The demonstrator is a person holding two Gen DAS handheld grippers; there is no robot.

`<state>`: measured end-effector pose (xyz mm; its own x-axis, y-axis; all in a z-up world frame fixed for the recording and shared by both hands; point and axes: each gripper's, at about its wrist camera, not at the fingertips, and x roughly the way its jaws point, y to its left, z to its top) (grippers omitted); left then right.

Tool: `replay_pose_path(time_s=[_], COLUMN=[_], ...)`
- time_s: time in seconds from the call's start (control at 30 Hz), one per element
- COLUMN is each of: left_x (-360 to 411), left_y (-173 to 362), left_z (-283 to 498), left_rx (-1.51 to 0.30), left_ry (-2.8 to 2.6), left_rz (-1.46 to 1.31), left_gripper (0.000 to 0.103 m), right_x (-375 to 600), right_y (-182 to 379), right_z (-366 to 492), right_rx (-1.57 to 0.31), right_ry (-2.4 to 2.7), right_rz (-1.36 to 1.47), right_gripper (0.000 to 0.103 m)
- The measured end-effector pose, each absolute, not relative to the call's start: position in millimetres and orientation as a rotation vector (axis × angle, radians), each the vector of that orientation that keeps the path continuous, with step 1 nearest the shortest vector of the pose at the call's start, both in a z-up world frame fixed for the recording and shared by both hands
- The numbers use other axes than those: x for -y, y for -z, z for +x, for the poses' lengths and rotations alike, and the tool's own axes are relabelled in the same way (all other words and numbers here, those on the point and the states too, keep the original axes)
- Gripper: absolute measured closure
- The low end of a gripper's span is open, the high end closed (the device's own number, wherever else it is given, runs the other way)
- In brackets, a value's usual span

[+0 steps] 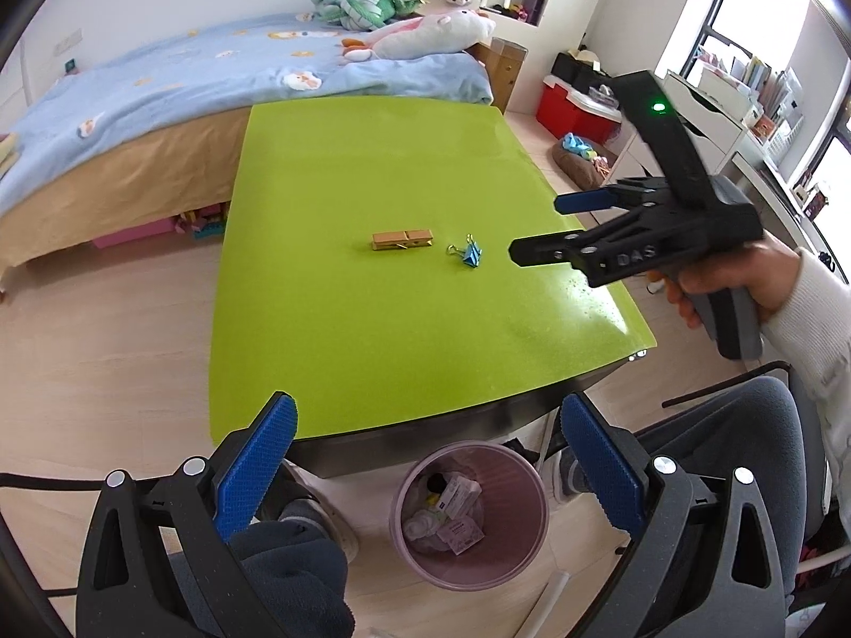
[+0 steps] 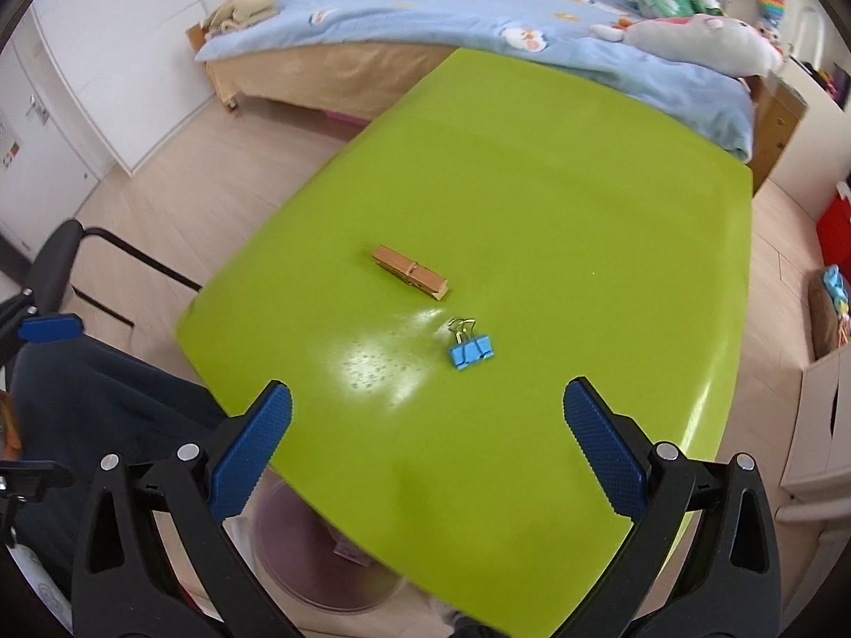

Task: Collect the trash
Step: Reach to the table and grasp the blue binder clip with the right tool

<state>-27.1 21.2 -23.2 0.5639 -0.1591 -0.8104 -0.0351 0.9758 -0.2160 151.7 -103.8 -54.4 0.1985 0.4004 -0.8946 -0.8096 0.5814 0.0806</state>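
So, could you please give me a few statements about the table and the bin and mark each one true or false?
1. The wooden clothespin and the blue binder clip touch each other. False: a gap separates them.
2. The pink bin on the floor holds trash. True.
3. The right gripper grips the binder clip. False: it is open and holds nothing.
4. The left gripper is open. True.
5. The green table carries three items. False: two.

Green table (image 2: 532, 202) mostly bare; only clothespin (image 2: 409, 272) and binder clip (image 2: 470, 351) mid-table, apart, open approach all round.
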Motion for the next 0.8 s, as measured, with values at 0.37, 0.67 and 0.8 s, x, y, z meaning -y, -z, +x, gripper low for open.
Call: replay_pose_path(time_s=[0.37,0.67,0.8], left_x=[-30.7,-34.1,-33.7], left_y=[36.2,42.2,44.4], left_z=[-17.5,-11.6,-10.1], left_rx=[-1.008,-1.026,-1.032], left_ry=[0.058,0.057,0.06], left_rz=[-0.244,-0.26,-0.261], left_gripper=[0.007,0.007,0.007], right_x=[73.1,63.0,61.0], right_y=[103.2,120.8,125.0], right_z=[184.7,191.2,193.7], right_rx=[-1.143,-1.156,-1.157], right_ry=[-0.943,-0.952,-0.949], right_rz=[-0.608,-0.653,-0.676], right_gripper=[0.029,0.056,0.063])
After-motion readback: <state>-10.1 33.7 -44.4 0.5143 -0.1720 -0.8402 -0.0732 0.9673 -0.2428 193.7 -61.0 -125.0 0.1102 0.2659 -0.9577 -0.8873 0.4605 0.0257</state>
